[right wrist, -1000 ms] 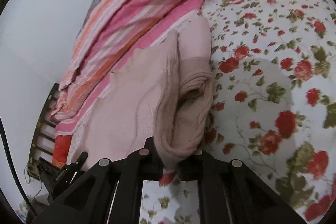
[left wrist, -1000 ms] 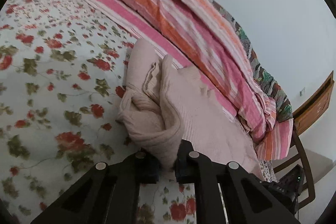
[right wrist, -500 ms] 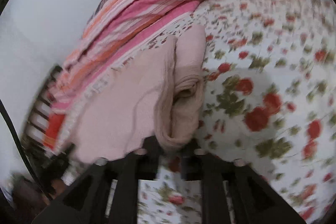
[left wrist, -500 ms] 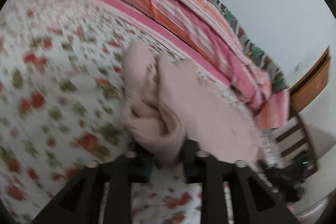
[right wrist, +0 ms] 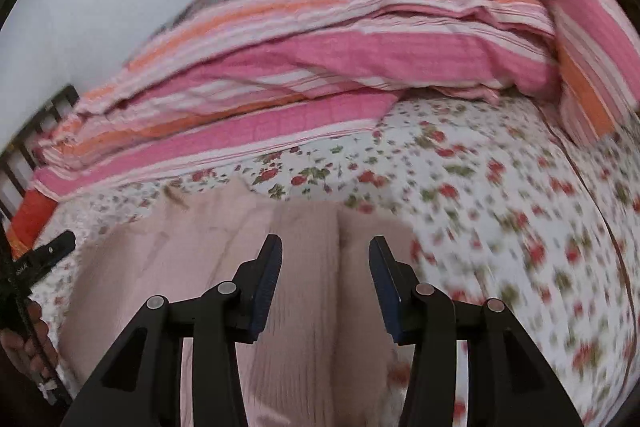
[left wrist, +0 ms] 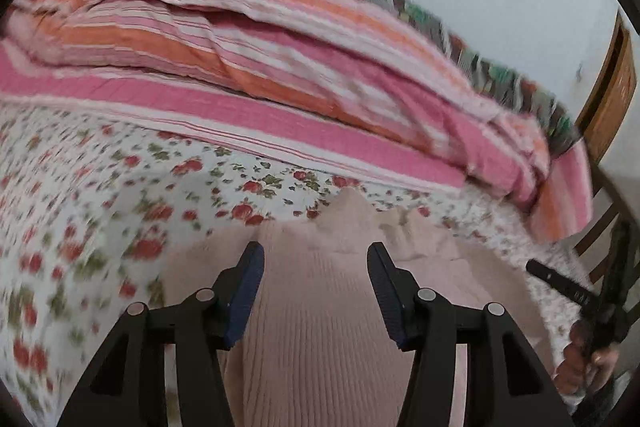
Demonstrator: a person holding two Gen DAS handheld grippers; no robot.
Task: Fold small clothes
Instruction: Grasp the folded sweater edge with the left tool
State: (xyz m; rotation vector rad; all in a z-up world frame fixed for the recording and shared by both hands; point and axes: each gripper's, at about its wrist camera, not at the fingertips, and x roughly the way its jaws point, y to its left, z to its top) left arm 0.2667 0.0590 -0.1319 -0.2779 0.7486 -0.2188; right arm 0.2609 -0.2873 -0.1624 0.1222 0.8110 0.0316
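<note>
A pale pink ribbed knit garment lies folded on the floral bedsheet, just below both grippers. My left gripper hovers above it, jaws opening; its pads touch no cloth. In the right wrist view the same garment shows a lengthwise fold line, and my right gripper hangs over it, jaws also opening with nothing pinched. The right gripper's finger and the hand holding it show at the left wrist view's right edge. The left gripper's finger shows at the right wrist view's left edge.
A bunched pink, orange and white striped quilt runs along the far side of the bed against a pale wall; it also fills the back of the right wrist view. A wooden chair stands past the bed's end. Floral sheet spreads beside the garment.
Both grippers were shut on the garment's bunched edge; they have let go, opened, lifted and rolled level. The garment now lies flatter on the sheet.
</note>
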